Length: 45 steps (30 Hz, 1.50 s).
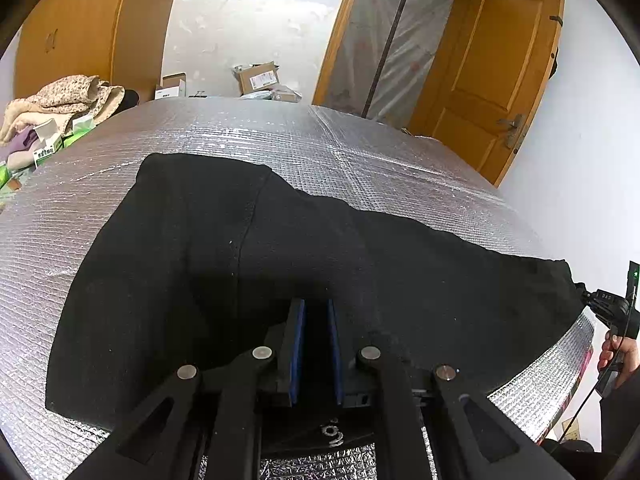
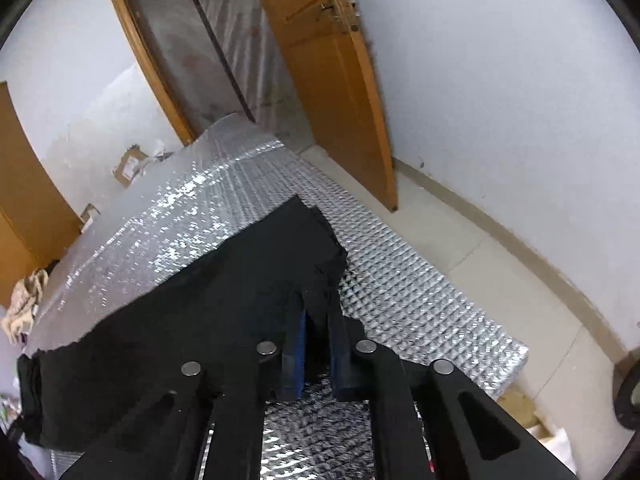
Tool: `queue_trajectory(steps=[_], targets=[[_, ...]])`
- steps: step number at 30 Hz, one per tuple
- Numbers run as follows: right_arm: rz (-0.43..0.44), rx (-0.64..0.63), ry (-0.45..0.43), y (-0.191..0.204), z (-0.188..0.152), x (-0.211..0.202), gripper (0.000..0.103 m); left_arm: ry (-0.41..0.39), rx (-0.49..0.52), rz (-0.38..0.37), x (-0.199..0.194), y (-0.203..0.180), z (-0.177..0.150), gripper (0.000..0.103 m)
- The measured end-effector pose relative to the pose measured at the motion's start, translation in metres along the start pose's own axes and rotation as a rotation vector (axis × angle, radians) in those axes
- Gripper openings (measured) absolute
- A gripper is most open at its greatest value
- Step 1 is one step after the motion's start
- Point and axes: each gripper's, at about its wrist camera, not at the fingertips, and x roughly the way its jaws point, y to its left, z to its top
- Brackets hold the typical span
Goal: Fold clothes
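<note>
Both tongs [image 1: 316, 312] [image 2: 318, 320] pinch black garment [image 1: 240, 260] edges (silver sheet [image 1: 280, 136] beyond) — spread flat.

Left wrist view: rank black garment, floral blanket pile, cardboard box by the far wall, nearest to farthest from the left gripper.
1. Black garment: right at the left gripper, between its fingers, spread on the silver-covered surface.
2. Floral blanket pile: far left, at that surface's edge.
3. Cardboard box: beyond the surface's far edge, centre, against the white wall.
</note>
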Motion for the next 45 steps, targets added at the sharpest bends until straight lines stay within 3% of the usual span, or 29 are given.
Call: queue_trajectory(steps=[7, 12, 18, 26, 36, 41, 45], targets=[[0.090, 0.043, -0.049, 0.007, 0.007, -0.020, 0.007, 0.000, -0.001, -0.007, 0.001, 0.004, 0.001, 0.012], [0.228, 0.058, -0.080, 0.026, 0.017, -0.040, 0.007, 0.001, 0.001, -0.007, 0.002, 0.004, 0.002, 0.012], [0.410, 0.031, -0.097, 0.069, 0.024, -0.063, 0.007, 0.010, 0.014, 0.004, 0.002, 0.000, 0.005, 0.012], [0.617, -0.101, -0.041, 0.152, 0.007, -0.072, 0.007, 0.012, 0.005, -0.004, -0.001, 0.002, 0.006, 0.012], [0.758, -0.281, 0.196, 0.256, -0.056, -0.028, 0.007, -0.004, -0.008, -0.016, -0.016, 0.005, 0.007, 0.012], [0.774, -0.362, 0.366, 0.289, -0.105, 0.007, 0.007, -0.022, -0.011, -0.043, -0.026, 0.002, 0.008, 0.012], [0.735, -0.428, 0.490, 0.304, -0.136, 0.031, 0.011, -0.035, -0.003, -0.090, -0.032, -0.005, 0.012, 0.012]])
